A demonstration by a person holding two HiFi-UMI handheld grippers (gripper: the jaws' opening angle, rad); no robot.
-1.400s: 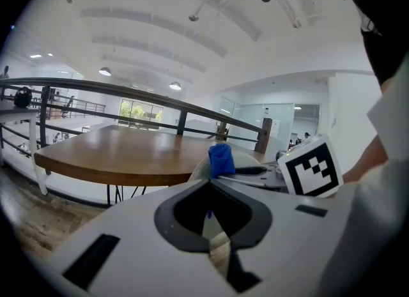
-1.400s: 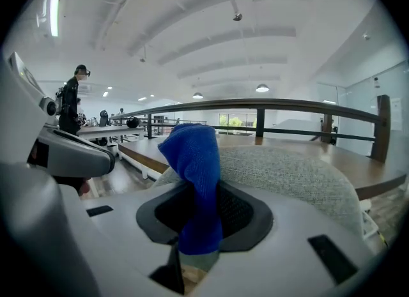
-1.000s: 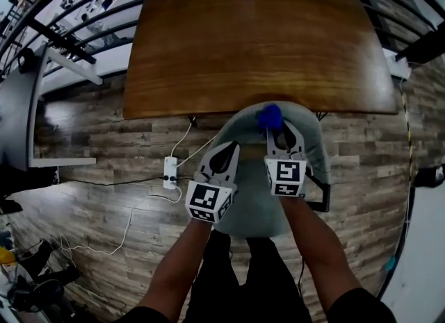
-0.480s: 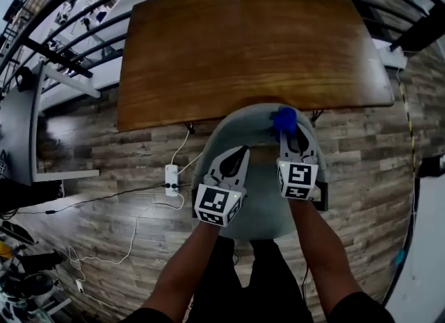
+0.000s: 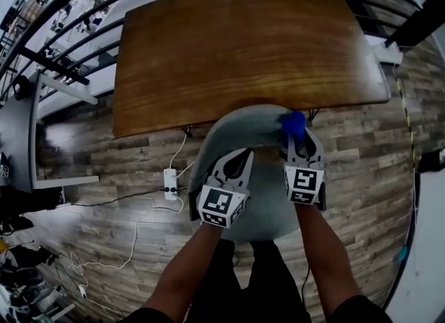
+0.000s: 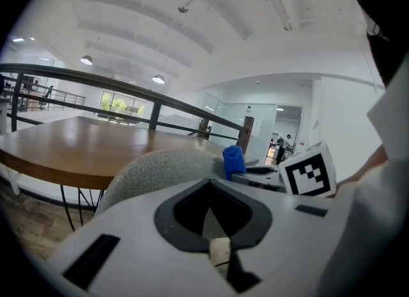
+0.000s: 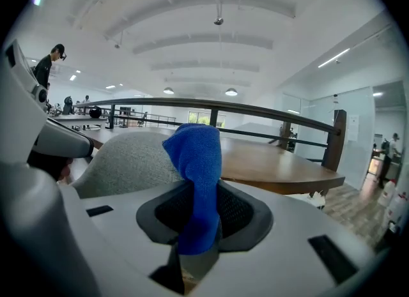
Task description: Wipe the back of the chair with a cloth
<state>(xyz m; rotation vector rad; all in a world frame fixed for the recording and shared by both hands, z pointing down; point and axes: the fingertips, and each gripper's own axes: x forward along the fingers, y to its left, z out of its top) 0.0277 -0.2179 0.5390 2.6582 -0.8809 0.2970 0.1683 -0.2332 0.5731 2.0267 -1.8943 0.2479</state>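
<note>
Right jaws: my right gripper (image 5: 297, 138) (image 7: 197, 241) is clamped on the blue cloth (image 5: 293, 124) (image 7: 194, 161). A thick fold of it stands up out of the jaws.
Cloth: it sits at the right end of the top edge of the chair back (image 5: 240, 121) (image 7: 124, 155). I cannot tell whether it presses on the fabric or hangs just over it. From my left gripper view it shows as a blue tuft (image 6: 234, 160) beside the grey back (image 6: 156, 169).
Left jaws: my left gripper (image 5: 240, 159) (image 6: 219, 250) has its jaws closed together with nothing between them. It hangs over the seat, near the inner curve of the back, pointing toward the table.
Spacing: the two grippers are side by side and apart, with the right one further forward.
Chair: grey upholstery, with the curved back at the far side of the seat and close to the table's near edge.
Table: the brown wooden table (image 5: 243, 44) (image 7: 275, 158) lies beyond the chair, with a dark railing (image 7: 223, 105) behind it.
Floor: on the wood plank floor (image 5: 97, 165), a white power strip (image 5: 170, 178) with cables lies left of the chair.
</note>
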